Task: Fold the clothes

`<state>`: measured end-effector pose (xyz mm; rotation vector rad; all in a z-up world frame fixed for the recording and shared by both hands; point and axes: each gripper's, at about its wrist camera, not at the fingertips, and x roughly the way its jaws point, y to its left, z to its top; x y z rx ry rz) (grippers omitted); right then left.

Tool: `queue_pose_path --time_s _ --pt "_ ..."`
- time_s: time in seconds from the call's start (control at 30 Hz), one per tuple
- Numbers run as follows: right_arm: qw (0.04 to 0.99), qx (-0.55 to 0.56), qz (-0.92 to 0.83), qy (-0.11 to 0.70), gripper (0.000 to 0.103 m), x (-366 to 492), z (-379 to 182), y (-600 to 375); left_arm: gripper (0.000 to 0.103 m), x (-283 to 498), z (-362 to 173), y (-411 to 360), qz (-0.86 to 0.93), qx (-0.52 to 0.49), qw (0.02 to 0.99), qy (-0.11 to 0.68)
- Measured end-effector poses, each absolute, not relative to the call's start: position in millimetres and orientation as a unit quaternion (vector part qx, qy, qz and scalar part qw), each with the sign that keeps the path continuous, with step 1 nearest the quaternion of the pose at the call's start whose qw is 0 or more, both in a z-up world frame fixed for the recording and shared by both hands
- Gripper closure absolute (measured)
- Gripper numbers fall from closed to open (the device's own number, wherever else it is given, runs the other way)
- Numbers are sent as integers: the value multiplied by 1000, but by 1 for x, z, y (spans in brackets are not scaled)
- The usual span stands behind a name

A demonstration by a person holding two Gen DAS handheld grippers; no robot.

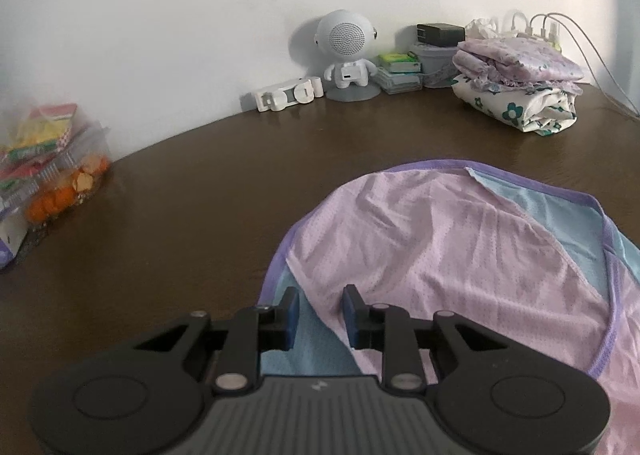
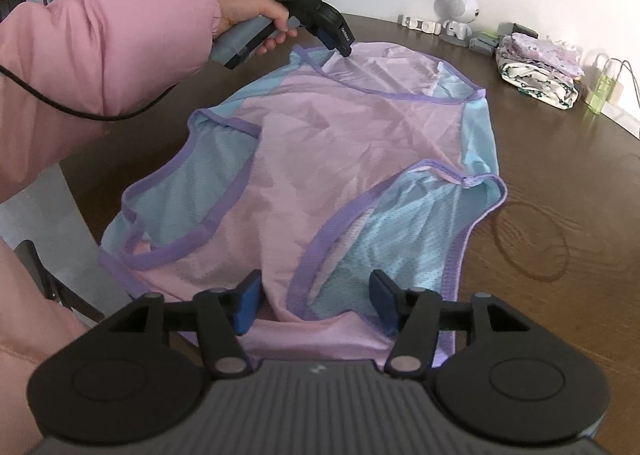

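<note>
Left gripper (image 1: 320,311) with its blue pads apart over a pink and blue shirt (image 1: 460,255), brown table (image 1: 180,215), folded clothes pile (image 1: 520,87), little astronaut speaker (image 1: 348,51), snack bags (image 1: 44,171)

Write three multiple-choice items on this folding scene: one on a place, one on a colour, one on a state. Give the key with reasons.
1. Where is the folded stack of floral clothes?
A. at the far right of the brown wooden table, near the wall
B. under the garment
C. in the left tool

2. What colour is the trim on the pink and light blue mesh garment?
A. red
B. purple
C. black

3. How is the right tool?
A. shut on the garment
B. open over the garment's near edge
C. out of view

Key: 1 A, the stack sits beside the white robot-shaped speaker. 2 B, purple binding edges every opening. 3 B, its blue pads stand apart.
</note>
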<state>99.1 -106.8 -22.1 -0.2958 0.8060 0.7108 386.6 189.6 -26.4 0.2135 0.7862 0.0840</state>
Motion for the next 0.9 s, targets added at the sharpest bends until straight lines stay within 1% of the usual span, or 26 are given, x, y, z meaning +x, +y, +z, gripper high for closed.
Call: queue_pose_path --time_s 0.07,0.17,0.27,0.33,0.37,0.4,0.43,0.5,0.53,0.57,0.6,0.67,0.7,0.73,0.77,0.9 --pt "849 -141 339 381 43 101 -23 -109 80 391 -28 188 47 107 918 379" --pt "848 -141 344 378 42 103 -23 -111 80 368 -17 189 38 93 927 363" --pt "848 -130 349 378 41 102 -22 -114 75 341 -4 191 27 77 935 344" --pt "856 -101 354 364 40 104 -16 -123 71 324 4 192 20 66 941 332" --pt "860 -87 356 355 40 105 -12 -129 63 315 8 193 16 61 943 325" --pt "866 -74 358 341 36 106 -6 -135 53 306 12 193 13 56 946 319" --pt "871 -66 357 331 32 107 -2 -140 48 297 16 194 9 50 948 313" --pt "879 -67 351 314 29 107 4 -148 29 279 24 195 2 40 953 300" --pt "882 -69 348 310 26 107 5 -151 25 271 28 195 -2 34 955 293" --pt "885 -73 344 307 25 107 6 -154 16 262 32 196 -5 29 957 287" --pt "887 -76 341 303 21 105 6 -158 12 249 32 192 -10 29 958 286" --pt "891 -77 336 296 13 103 4 -166 11 220 28 180 -21 35 956 290" --pt "891 -77 339 292 3 100 4 -171 8 205 25 174 -27 38 955 292" --pt "891 -76 343 288 1 97 3 -176 7 190 23 168 -32 41 955 293" --pt "890 -80 347 286 0 94 3 -180 4 176 21 162 -38 44 954 295" --pt "883 -106 360 281 0 83 2 -187 3 117 12 138 -59 55 950 302"
